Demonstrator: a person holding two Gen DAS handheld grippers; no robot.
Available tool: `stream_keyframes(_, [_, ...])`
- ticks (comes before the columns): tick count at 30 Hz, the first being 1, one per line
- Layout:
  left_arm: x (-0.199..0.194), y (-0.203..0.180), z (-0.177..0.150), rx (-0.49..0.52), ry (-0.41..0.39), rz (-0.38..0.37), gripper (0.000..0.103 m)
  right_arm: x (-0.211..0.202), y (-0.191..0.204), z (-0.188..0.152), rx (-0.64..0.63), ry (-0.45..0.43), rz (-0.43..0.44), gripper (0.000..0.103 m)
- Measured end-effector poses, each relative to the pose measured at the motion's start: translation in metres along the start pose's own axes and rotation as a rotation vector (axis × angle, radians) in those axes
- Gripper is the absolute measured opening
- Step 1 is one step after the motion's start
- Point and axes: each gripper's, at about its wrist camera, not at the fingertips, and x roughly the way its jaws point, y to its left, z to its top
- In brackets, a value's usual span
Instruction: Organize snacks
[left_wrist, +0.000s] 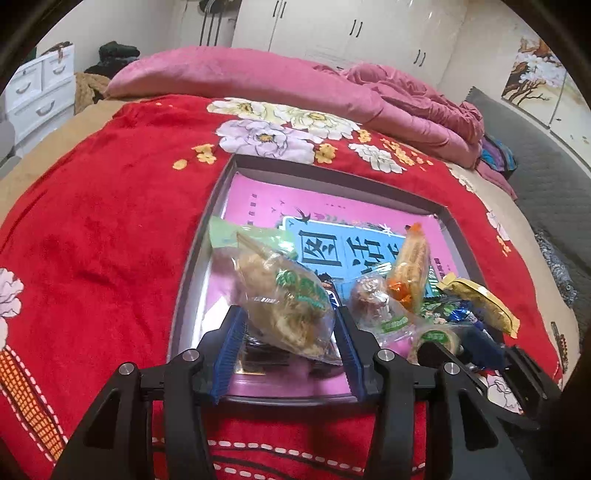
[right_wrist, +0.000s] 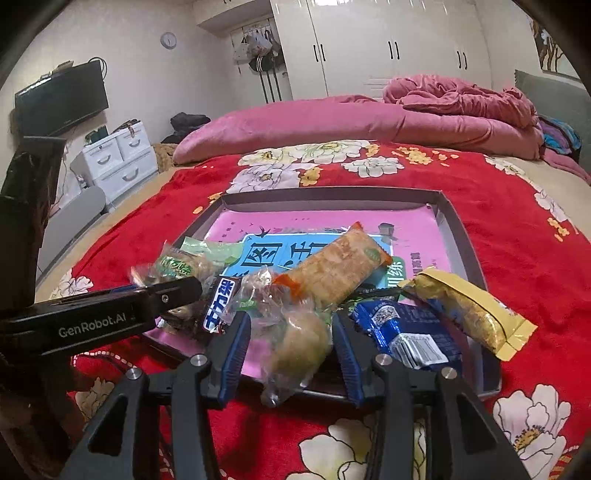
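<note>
A grey shallow tray (left_wrist: 325, 177) lined with a pink and blue printed sheet lies on the bed. My left gripper (left_wrist: 288, 317) is shut on a clear-wrapped pastry with green print (left_wrist: 284, 295), held tilted over the tray's near left part. In the right wrist view my right gripper (right_wrist: 291, 321) stands open around a clear-wrapped pale bun (right_wrist: 299, 343) at the tray's (right_wrist: 332, 197) front edge, with a gap on the bun's left side. Beyond it lie an orange-ended cracker bar (right_wrist: 332, 269), a blue packet (right_wrist: 406, 332), a yellow packet (right_wrist: 469, 310) and a dark chocolate bar (right_wrist: 219, 310). The left gripper (right_wrist: 177, 291) reaches in from the left.
A red floral blanket (left_wrist: 110, 240) covers the bed around the tray. A pink quilt (right_wrist: 369, 122) is bunched at the far end. White drawers (right_wrist: 118, 158) and a wall television (right_wrist: 62, 98) stand to the left. White wardrobes (right_wrist: 388, 48) line the back wall.
</note>
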Motion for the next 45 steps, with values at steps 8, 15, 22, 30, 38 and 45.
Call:
stream_keyframes(8, [-0.014,0.002,0.0,0.001,-0.022,-0.022,0.067,-0.023,-0.001,0.0,-0.017,-0.063,-0.039,0.057])
stream_keyframes(15, [-0.033,-0.003,-0.015,0.018,0.005,-0.04,0.076,-0.048,0.001,-0.005,-0.006,-0.076,-0.074,0.067])
stream_keyframes(22, [-0.057,-0.009,-0.042,0.035,0.066,-0.052,0.078,-0.074,0.001,-0.019,0.043,-0.028,-0.151,0.075])
stream_keyframes(30, [-0.082,-0.02,-0.074,0.086,0.117,-0.054,0.079,-0.101,-0.005,-0.039,0.126,0.035,-0.188,0.084])
stream_keyframes(38, [-0.088,-0.026,-0.091,0.118,0.145,-0.052,0.079,-0.122,0.001,-0.052,0.128,0.026,-0.198,0.085])
stream_keyframes(45, [-0.09,-0.025,-0.093,0.117,0.144,-0.047,0.079,-0.124,0.006,-0.052,0.105,0.029,-0.204,0.088])
